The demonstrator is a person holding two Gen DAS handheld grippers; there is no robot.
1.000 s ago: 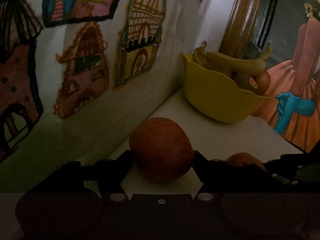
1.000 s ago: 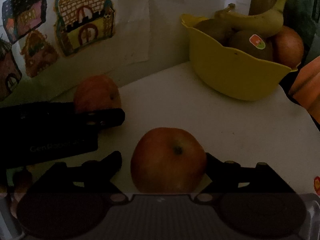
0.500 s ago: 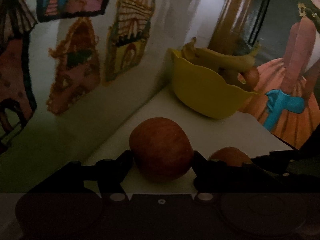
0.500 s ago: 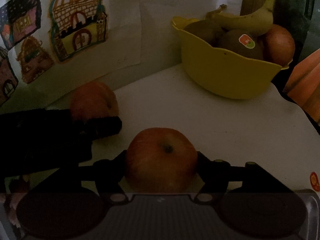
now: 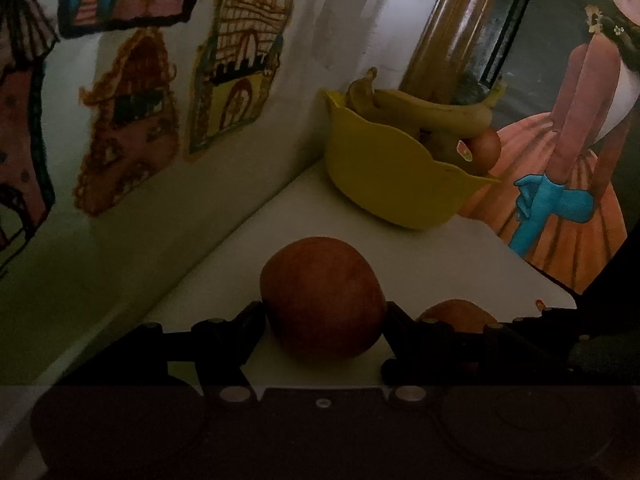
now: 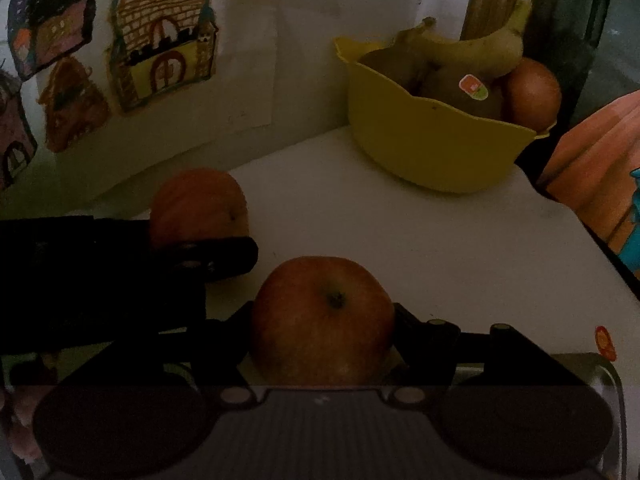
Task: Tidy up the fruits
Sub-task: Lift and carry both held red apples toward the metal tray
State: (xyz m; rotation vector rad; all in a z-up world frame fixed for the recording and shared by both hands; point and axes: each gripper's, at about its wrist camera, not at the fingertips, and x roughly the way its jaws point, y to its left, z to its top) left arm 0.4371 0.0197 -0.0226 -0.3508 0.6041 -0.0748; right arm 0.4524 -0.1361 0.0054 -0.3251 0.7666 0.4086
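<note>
Childlike castle drawings [image 5: 236, 76] paper the wall left of a white tabletop [image 6: 420, 240]. Nearest them, the left gripper [image 5: 323, 326] is clenched on a round red apple [image 5: 322, 298]; beside it, the right gripper [image 6: 322, 330] pinches a stem-up red apple [image 6: 322, 320]. Both face the yellow plastic fruit bowl [image 6: 424, 140] far right, likely their destination.

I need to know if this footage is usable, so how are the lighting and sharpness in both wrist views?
Left wrist view: very dim, the black gripper fades into shadow, fisheye bends the wall, and the red apple is soft but readable. Right wrist view: equally dark, yet the stem-up red apple and yellow plastic bowl read clearly; no glare.
</note>
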